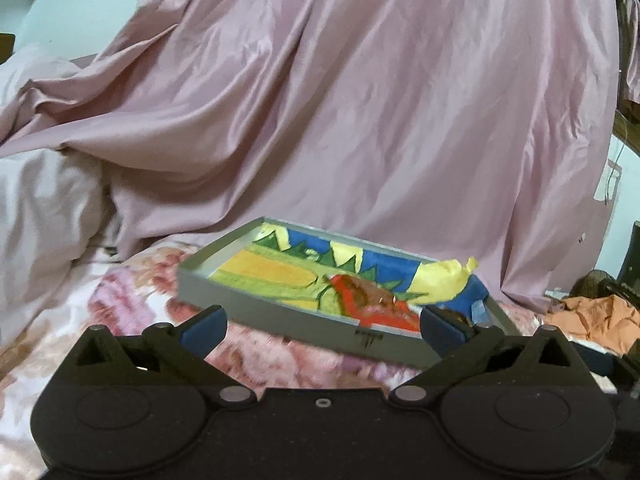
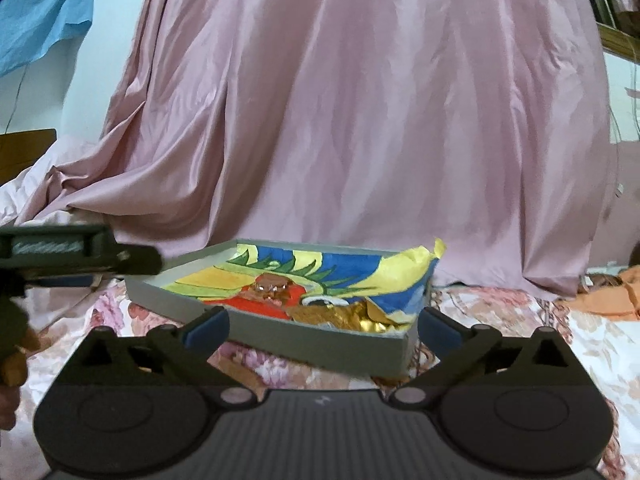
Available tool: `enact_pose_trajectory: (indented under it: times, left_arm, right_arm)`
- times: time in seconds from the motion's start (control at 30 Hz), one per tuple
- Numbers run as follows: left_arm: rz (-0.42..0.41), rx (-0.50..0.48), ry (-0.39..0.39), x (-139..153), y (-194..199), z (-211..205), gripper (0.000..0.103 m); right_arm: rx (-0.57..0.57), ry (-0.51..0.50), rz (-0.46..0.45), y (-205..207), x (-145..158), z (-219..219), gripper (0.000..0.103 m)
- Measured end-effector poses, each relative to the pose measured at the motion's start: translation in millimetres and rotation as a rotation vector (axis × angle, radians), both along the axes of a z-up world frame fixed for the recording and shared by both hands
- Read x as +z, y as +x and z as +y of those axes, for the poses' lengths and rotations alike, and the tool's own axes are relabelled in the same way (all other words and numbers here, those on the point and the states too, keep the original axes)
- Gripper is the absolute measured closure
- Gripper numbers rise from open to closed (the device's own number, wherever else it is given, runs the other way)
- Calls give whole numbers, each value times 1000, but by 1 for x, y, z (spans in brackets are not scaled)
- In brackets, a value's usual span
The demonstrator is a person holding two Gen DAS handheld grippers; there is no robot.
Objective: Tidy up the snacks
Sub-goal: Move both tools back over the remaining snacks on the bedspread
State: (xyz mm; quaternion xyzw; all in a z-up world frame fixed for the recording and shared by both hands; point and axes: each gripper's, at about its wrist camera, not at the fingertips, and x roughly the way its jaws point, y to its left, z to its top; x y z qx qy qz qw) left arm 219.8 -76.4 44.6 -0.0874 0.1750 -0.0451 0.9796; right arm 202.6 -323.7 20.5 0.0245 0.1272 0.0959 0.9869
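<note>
A shallow grey tray lined with a colourful painted paper sits on the floral bedspread; it also shows in the right wrist view. A red and brown snack packet lies in it, seen as a red packet from the right. A gold foil wrapper lies at the tray's near right corner. My left gripper is open and empty just in front of the tray. My right gripper is open and empty, also just before the tray.
A pink satin sheet hangs behind the tray. A floral bedspread lies underneath. Orange cloth lies at the right. The left gripper's body reaches in at the left of the right wrist view.
</note>
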Motion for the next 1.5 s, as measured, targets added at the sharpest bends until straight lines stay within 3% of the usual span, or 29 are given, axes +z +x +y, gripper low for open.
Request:
enact_pose_trajectory:
  times: [0.27, 0.6, 0.8, 0.97, 1.23, 1.43, 1.5]
  left_arm:
    - [42, -15, 30, -19, -47, 15, 1]
    - [103, -82, 78, -42, -100, 32, 1]
    - [142, -138, 136, -55, -117, 35, 1]
    - [180, -192, 186, -65, -116, 31, 1]
    - [184, -304, 307, -75, -97, 10, 1]
    - [195, -460, 416, -82, -78, -14, 1]
    - [196, -502, 466, -85, -74, -21, 6]
  right_arm:
    - [-10, 69, 100, -28, -2, -11, 0]
    - [12, 57, 280, -61, -12, -10, 0]
    - [56, 175, 544, -43, -32, -17, 0]
    - [84, 296, 711, -32, -48, -25, 0]
    - [236, 360, 847, -24, -60, -13, 0]
    - [232, 399, 917, -13, -72, -8, 1]
    - [225, 419, 921, -11, -74, -11, 2]
